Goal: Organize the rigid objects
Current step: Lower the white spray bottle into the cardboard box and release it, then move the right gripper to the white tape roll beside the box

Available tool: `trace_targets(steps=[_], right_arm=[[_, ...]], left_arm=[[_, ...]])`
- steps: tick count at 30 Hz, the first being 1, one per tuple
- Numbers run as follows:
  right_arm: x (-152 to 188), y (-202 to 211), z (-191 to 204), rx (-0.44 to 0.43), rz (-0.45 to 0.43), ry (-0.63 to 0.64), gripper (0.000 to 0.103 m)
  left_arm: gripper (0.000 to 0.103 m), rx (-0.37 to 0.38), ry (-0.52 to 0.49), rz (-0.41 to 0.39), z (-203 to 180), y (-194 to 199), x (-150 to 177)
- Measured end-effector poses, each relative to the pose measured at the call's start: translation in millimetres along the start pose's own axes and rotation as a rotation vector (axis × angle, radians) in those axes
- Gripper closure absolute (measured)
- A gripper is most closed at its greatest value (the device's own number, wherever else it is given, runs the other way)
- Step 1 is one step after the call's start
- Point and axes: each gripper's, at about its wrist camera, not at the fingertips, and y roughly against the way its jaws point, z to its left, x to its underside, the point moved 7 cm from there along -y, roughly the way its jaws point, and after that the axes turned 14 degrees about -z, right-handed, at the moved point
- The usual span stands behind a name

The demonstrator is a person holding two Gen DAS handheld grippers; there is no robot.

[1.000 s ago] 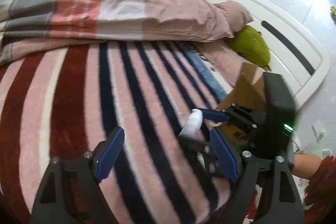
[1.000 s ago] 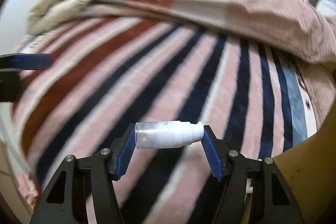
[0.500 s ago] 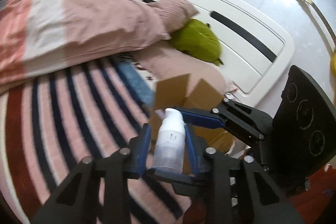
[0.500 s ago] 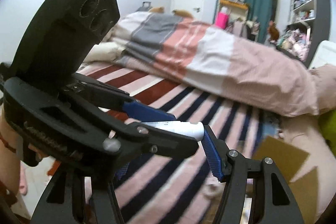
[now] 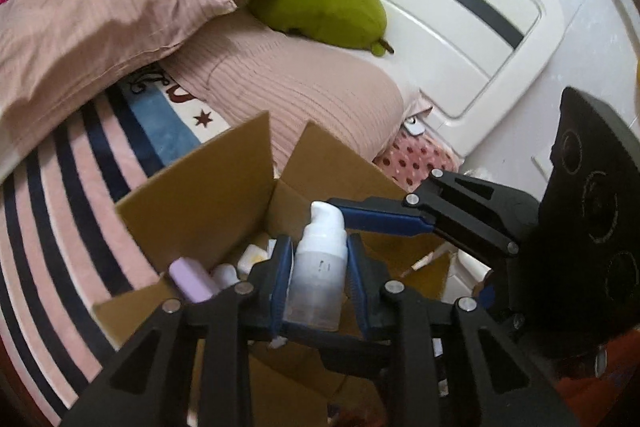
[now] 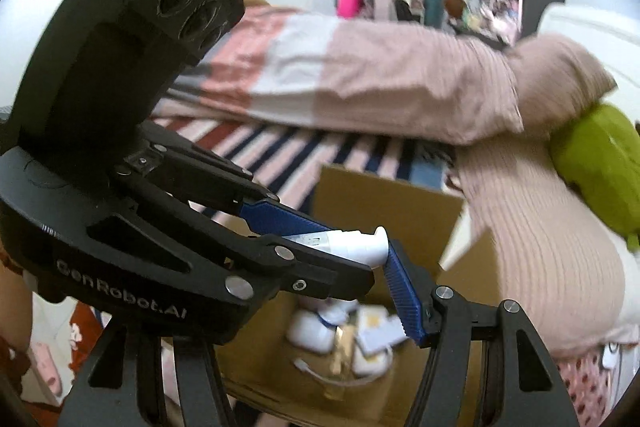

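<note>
A white pump bottle [image 5: 318,267] with a clear body is held above an open cardboard box [image 5: 200,195]. My left gripper [image 5: 316,279] is shut on the bottle's body. My right gripper [image 5: 384,223] reaches in from the right, one blue finger against the pump top. In the right wrist view the bottle [image 6: 352,245] lies across between the right gripper's [image 6: 340,259] fingers, which still touch its ends; the left gripper's body covers the right gripper's left finger. The box [image 6: 384,203] holds several small bottles and packets, among them a lilac tube [image 5: 188,277].
The box stands on a striped blanket [image 5: 60,211] on a bed. A pink duvet [image 5: 104,15], a pink pillow [image 5: 312,95] and a green plush toy [image 5: 324,3] lie behind it. A white headboard [image 5: 460,15] stands at the right.
Both grippers have moved with the bottle from over the blanket to above the open box. The left gripper, open a second ago, has shut on the bottle's body.
</note>
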Motion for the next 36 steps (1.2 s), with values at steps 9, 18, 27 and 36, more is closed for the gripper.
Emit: trace_targets(steps=[9,18,27,36], right_arm=[[17.1,3.5,-13.5,0.058,0.063,-0.017,0.03],[-27.8,29.0,60.1,-0.114,-0.1,0.001,0.03],[-25.8,9.7,175.0,-0.282,-0.06,0.055,0.03],[45.5,-49.3,183.5,-0.154,0.082,-0.05,0.03]], left_arm=[[0.033,-0.097,-0.009,-0.079,10.9,24.6,-8.3],[0.024,-0.325,0.005,-0.311,59.7,150.3,7.5],[0.023,-0.461,0.134,-0.38,137.9,220.6,90.0],[0.023,-0.428,0.226,-0.358,177.6,211.4,157.3]])
